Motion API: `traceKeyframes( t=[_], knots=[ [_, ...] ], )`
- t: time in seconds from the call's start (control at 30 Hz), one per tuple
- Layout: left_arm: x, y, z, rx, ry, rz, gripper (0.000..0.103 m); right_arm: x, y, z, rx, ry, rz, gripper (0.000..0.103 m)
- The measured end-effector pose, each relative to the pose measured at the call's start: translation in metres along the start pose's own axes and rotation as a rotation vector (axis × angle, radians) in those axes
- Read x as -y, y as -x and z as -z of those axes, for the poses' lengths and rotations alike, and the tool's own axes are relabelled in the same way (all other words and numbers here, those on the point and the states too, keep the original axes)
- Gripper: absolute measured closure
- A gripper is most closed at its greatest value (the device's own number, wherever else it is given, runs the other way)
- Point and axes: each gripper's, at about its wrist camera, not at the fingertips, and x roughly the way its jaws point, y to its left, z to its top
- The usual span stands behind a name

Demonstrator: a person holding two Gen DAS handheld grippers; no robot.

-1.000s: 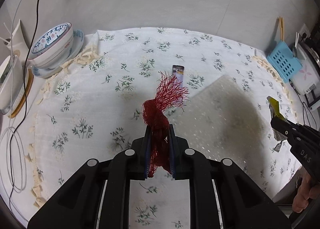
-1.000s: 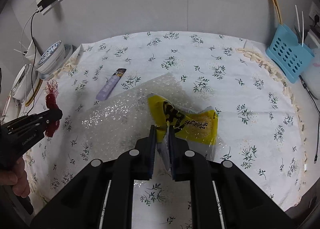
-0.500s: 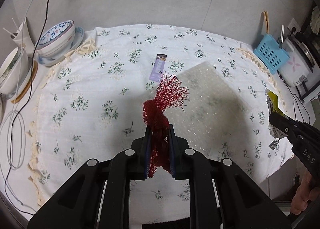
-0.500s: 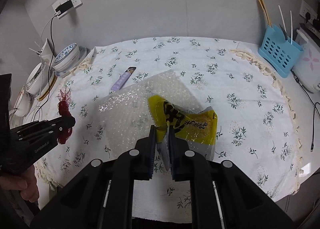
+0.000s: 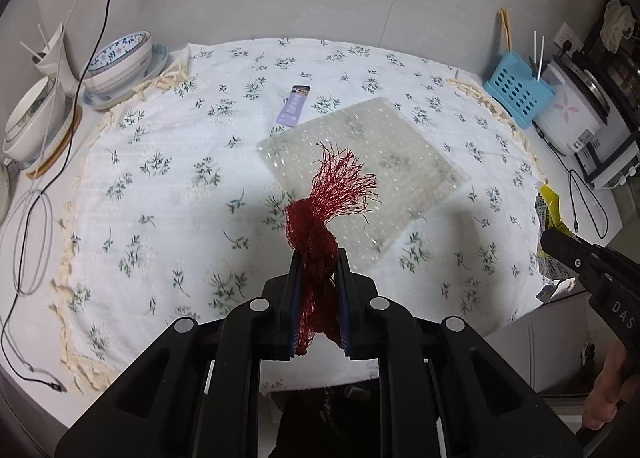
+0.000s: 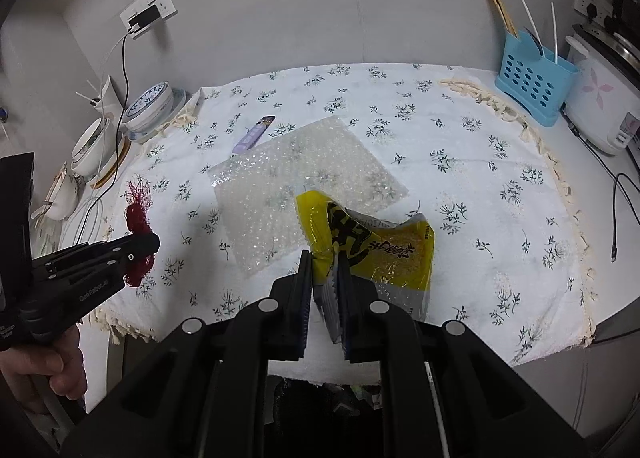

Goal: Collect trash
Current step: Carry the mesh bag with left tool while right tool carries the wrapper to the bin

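Observation:
My left gripper (image 5: pixel 319 258) is shut on a knotted red mesh net (image 5: pixel 320 213) and holds it above the table's front edge; it also shows in the right wrist view (image 6: pixel 138 234). My right gripper (image 6: pixel 324 262) is shut on a yellow snack wrapper (image 6: pixel 372 246), held up in the air near the front edge. A sheet of bubble wrap (image 5: pixel 360 157) lies flat on the floral tablecloth (image 5: pixel 168 161), also in the right wrist view (image 6: pixel 296 185). A small purple sachet (image 5: pixel 295 109) lies just beyond it.
Stacked bowls (image 5: pixel 120 61) and a cup stand at the far left with trailing cables (image 5: pixel 28 225). A blue utensil holder (image 6: pixel 532 85) and a white rice cooker (image 6: pixel 604 105) stand at the right. A dark bin opening (image 6: pixel 320 394) shows below the table's front edge.
Both grippers have pulled back and up from the table with their trash held; the table's front edge and the space below it have come into view.

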Motion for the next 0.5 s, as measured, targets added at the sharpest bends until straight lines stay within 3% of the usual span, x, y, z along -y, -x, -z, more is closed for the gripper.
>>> traceKeyframes(
  t=[0.5],
  knots=[
    [0.04, 0.017, 0.065, -0.023, 0.004, 0.004, 0.089, 0.019, 0.032, 0.063, -0.03, 0.037, -0.018, 0.092]
  ],
)
